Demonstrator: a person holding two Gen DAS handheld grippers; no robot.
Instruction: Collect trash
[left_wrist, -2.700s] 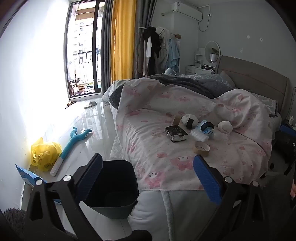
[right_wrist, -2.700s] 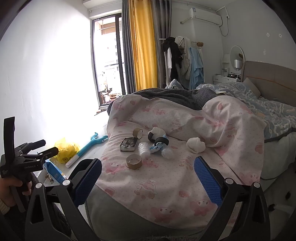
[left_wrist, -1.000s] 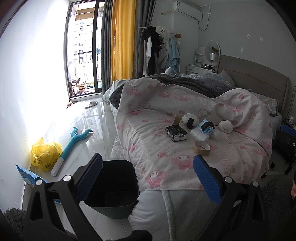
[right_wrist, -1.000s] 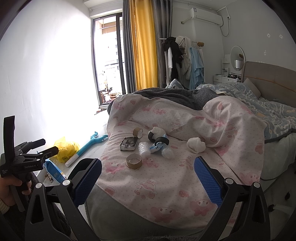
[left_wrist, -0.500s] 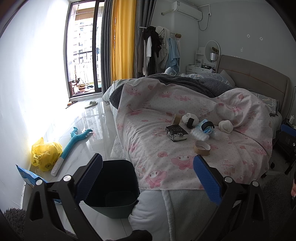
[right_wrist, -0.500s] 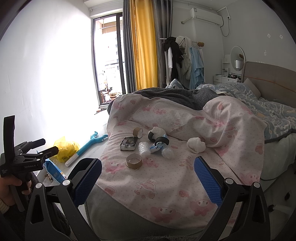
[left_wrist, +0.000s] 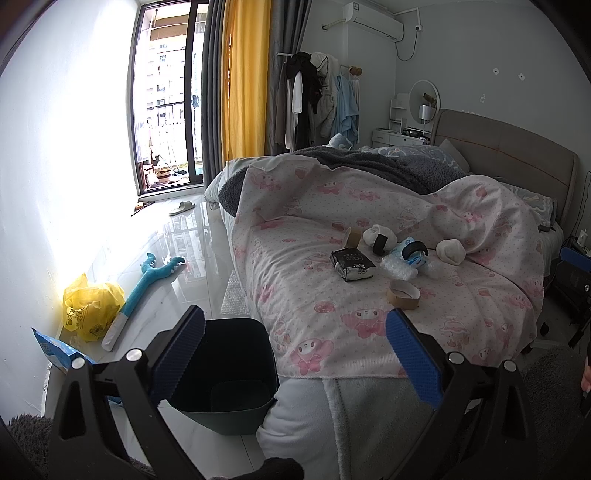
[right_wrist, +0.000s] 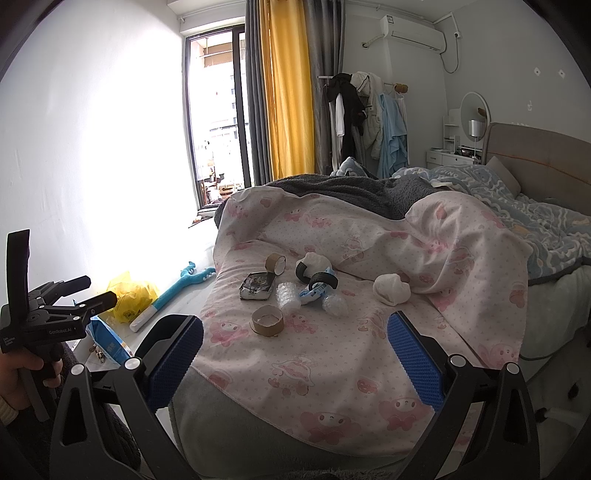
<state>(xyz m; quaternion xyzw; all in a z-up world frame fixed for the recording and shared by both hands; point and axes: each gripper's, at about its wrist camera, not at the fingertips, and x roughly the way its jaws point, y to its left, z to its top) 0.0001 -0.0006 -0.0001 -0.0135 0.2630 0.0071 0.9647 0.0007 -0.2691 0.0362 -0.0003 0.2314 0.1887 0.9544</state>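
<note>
Bedroom scene: trash, nearest a tape core (right_wrist: 267, 322), lies clustered on the bed (right_wrist: 332, 362) ahead of both empty, wide-spread grippers, right gripper (right_wrist: 293, 360) nearer, left gripper (left_wrist: 293, 363) above the bin (left_wrist: 225, 373).

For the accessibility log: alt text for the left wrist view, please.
Open left gripper hovers before a bed with a pink blanket strewn with trash: tape roll, black packet, wadded paper. A dark bin stands beside it.

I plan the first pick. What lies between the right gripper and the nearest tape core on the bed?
Only bare pink blanket lies between the right gripper and the tape core, as the right wrist view shows.
</note>
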